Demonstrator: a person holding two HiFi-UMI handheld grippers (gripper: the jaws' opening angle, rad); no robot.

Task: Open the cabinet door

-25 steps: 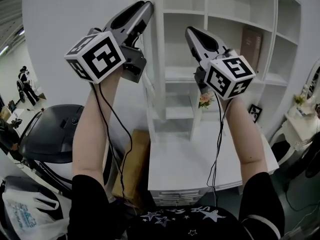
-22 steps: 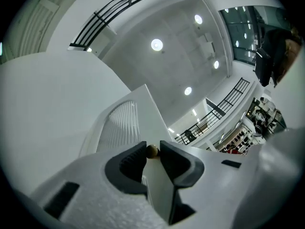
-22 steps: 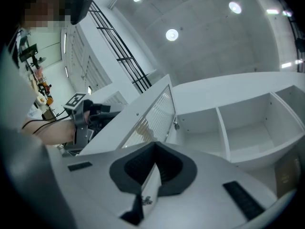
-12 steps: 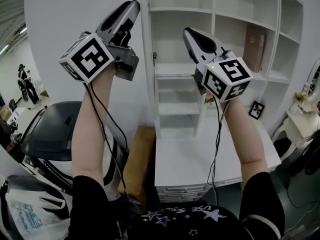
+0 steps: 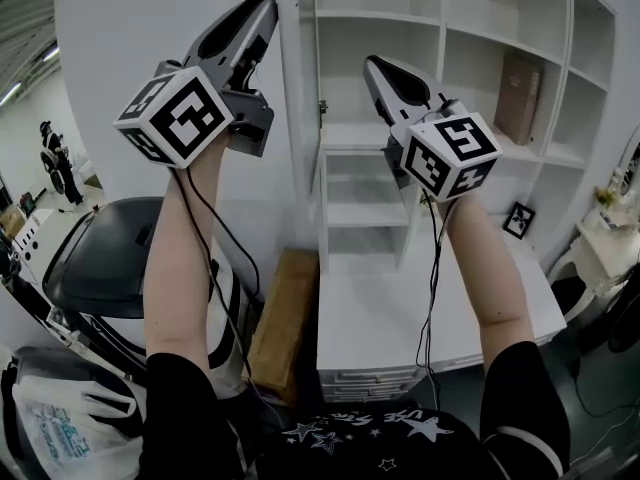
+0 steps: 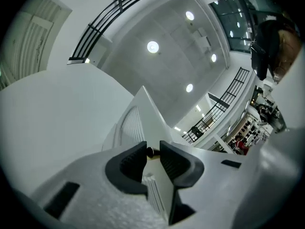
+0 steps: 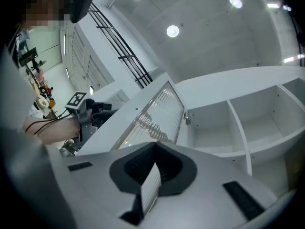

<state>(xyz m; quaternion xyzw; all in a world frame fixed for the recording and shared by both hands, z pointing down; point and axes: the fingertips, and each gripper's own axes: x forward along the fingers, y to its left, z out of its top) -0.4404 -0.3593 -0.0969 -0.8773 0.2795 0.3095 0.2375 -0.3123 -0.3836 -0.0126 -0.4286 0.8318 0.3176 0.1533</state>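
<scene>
both arms were raised, tips tilted up. my left gripper was nearly closed on the knob; my right gripper was closed, empty. the ribbed-glass door stood swung open from the cabinet, between my grippers.

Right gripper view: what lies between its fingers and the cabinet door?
Bare air. The right gripper view shows the ribbed cabinet door beyond the fingers with nothing between; in the head view the right gripper hangs clear of it.
</scene>
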